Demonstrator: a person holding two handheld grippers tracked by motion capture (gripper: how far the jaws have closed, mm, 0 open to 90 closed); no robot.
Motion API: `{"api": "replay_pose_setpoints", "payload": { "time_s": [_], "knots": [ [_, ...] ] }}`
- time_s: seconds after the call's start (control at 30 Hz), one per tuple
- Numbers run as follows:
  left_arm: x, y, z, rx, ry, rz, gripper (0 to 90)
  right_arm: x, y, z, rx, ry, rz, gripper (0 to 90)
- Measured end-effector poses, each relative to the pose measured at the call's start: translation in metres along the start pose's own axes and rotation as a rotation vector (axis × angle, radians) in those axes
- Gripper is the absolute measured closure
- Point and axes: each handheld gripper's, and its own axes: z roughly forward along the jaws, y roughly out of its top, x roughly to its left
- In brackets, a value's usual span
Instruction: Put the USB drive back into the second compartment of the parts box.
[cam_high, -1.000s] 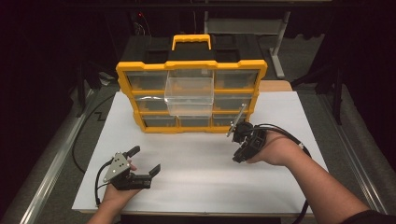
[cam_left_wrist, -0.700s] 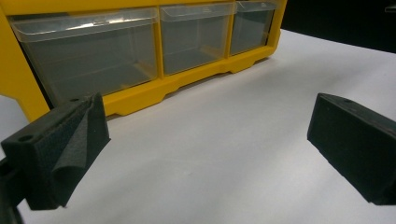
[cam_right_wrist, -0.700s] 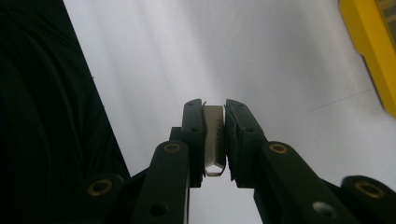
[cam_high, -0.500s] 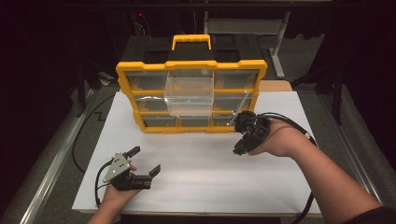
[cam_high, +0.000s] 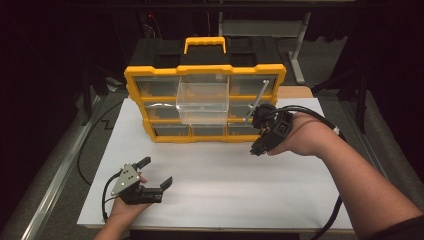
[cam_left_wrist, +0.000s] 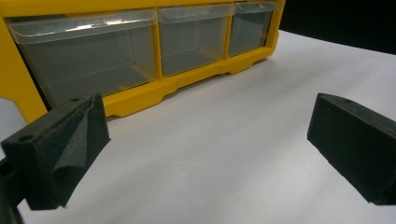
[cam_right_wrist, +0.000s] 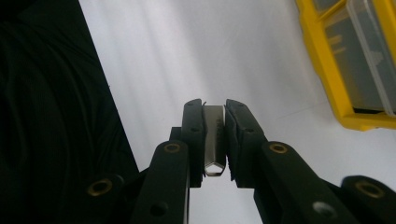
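A yellow organiser (cam_high: 205, 70) with clear drawers stands upright at the back of the white tabletop (cam_high: 225, 185). Its middle clear drawer (cam_high: 202, 100) is pulled out toward me. My right gripper (cam_high: 257, 114) hangs in the air in front of the organiser's right side, shut on a thin silver metal key (cam_high: 259, 97) that sticks up across the right drawers. In the right gripper view the key's hexagonal end (cam_right_wrist: 215, 140) sits clamped between the pads of that gripper (cam_right_wrist: 215, 105). My left gripper (cam_high: 156, 171) rests open on the table at the front left, nothing between its jaws (cam_left_wrist: 205, 130).
The organiser's bottom row of clear drawers (cam_left_wrist: 191, 39) and its yellow base (cam_left_wrist: 140, 100) face the left gripper across bare white surface. A black handle-topped case (cam_high: 205, 47) stands behind the organiser. Cables trail from both grippers. Dark floor and metal rails flank the table.
My right gripper has risen with the metal key, from near the table up to the level of the organiser's middle drawers. The left gripper has stayed put.
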Motion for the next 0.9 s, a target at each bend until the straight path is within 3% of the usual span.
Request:
{"api": "replay_pose_setpoints", "payload": {
  "time_s": [0.4, 0.9],
  "knots": [
    [0.0, 0.0, -0.001, -0.001, -0.005, 0.003, 0.4, -0.005, 0.007, -0.03, -0.022, -0.019, 0.014, 80.2],
    [-0.001, -0.001, -0.001, 0.001, -0.011, 0.007, 0.5, -0.002, 0.024, -0.062, -0.026, -0.044, -0.008, 80.2]
  ]
}}
